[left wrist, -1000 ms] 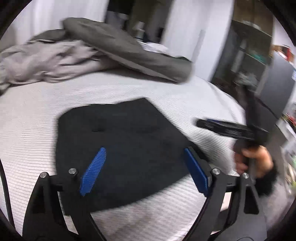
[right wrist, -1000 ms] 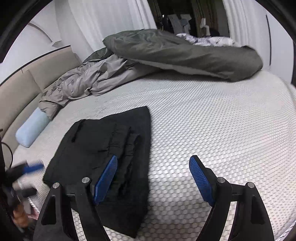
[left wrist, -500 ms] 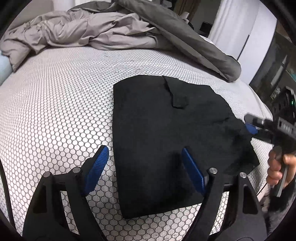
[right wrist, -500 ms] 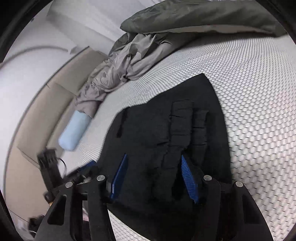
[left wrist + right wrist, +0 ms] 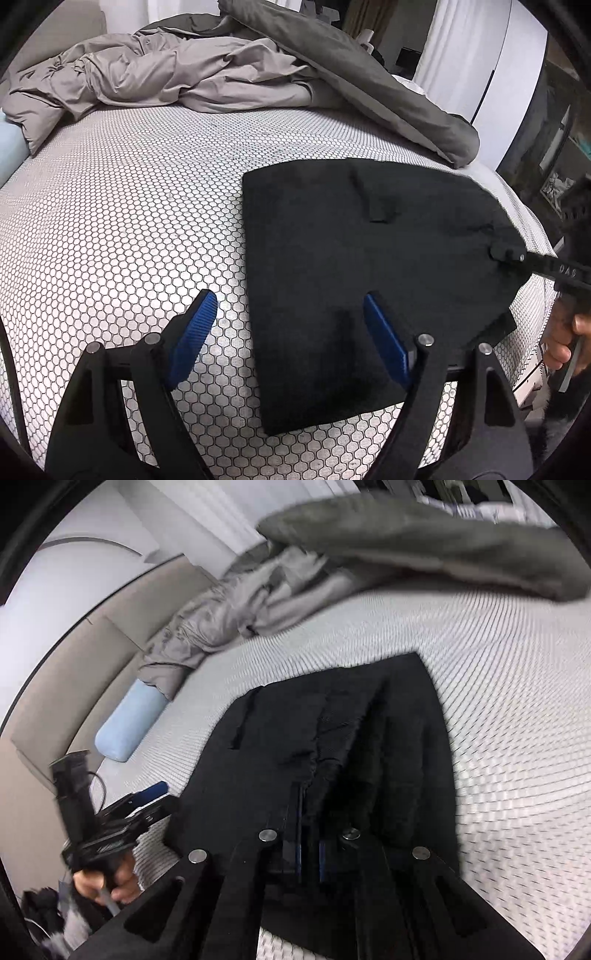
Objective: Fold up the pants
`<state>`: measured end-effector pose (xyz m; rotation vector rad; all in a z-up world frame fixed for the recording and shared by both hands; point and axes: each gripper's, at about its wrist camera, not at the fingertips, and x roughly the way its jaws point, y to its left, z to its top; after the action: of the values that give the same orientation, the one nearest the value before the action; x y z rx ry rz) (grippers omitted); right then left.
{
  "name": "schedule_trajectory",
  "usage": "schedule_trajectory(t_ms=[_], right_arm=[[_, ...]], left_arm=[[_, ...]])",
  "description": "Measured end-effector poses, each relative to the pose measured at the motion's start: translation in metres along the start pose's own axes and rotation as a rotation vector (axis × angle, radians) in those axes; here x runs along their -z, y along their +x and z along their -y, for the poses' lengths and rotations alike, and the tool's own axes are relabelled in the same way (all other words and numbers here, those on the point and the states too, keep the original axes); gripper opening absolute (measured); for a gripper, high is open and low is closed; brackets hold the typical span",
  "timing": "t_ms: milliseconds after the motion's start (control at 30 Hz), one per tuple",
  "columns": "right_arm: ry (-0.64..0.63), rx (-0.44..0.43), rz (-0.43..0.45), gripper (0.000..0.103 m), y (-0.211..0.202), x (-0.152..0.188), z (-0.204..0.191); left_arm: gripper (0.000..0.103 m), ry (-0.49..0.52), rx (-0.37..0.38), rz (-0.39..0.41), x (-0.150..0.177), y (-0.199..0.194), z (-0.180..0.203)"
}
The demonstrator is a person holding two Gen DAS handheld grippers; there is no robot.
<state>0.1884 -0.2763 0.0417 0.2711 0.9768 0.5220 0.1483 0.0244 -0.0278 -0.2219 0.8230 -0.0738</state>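
Black pants [image 5: 351, 258] lie folded flat on the bed's honeycomb-patterned sheet [image 5: 129, 221]. My left gripper [image 5: 288, 314] hovers open over their near left edge, one blue pad over the sheet and the other over the cloth. At the right edge of the pants my right gripper [image 5: 506, 254] pinches the fabric. In the right wrist view the right gripper [image 5: 310, 812] is shut, with bunched black pants [image 5: 369, 738] caught between its pads. The left gripper [image 5: 147, 794] shows at the far left there, held by a hand [image 5: 107, 882].
A crumpled light grey duvet [image 5: 184, 74] and a dark grey blanket [image 5: 369, 85] are heaped along the far side of the bed. A pale blue pillow [image 5: 129, 723] lies against the beige headboard [image 5: 92, 657]. The bed's edge runs close by the pants on the right.
The right gripper's jaws have closed onto the edge of the pants. The left gripper has come in lower and closer over the near left edge, still open.
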Motion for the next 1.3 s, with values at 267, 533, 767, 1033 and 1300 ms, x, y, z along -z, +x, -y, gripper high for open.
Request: schedule_trajectory(t_ms=[267,533,767,1033,1300], right_arm=[[0.130,0.024,-0.047,0.030,-0.006,0.013,0.048],[0.227,-0.053,-0.082,0.042,-0.006,0.012,0.074],[0.191,-0.193,-0.055,0.042,-0.018,0.009,0.053],[0.227,-0.214,-0.163,0.039,0.024,0.017,0.055],[0.188,-0.262,-0.010,0.014,-0.032,0.007,0.025]], left_arm=[[0.079,0.021,-0.012,-0.029,0.002,0.009,0.006],[0.079,0.062,-0.020,-0.046,0.005,0.017,0.017],[0.079,0.066,-0.022,-0.046,0.005,0.018,0.018],[0.079,0.062,-0.023,-0.044,0.002,0.019,0.016],[0.079,0.027,-0.018,0.006,-0.007,-0.003,-0.001]])
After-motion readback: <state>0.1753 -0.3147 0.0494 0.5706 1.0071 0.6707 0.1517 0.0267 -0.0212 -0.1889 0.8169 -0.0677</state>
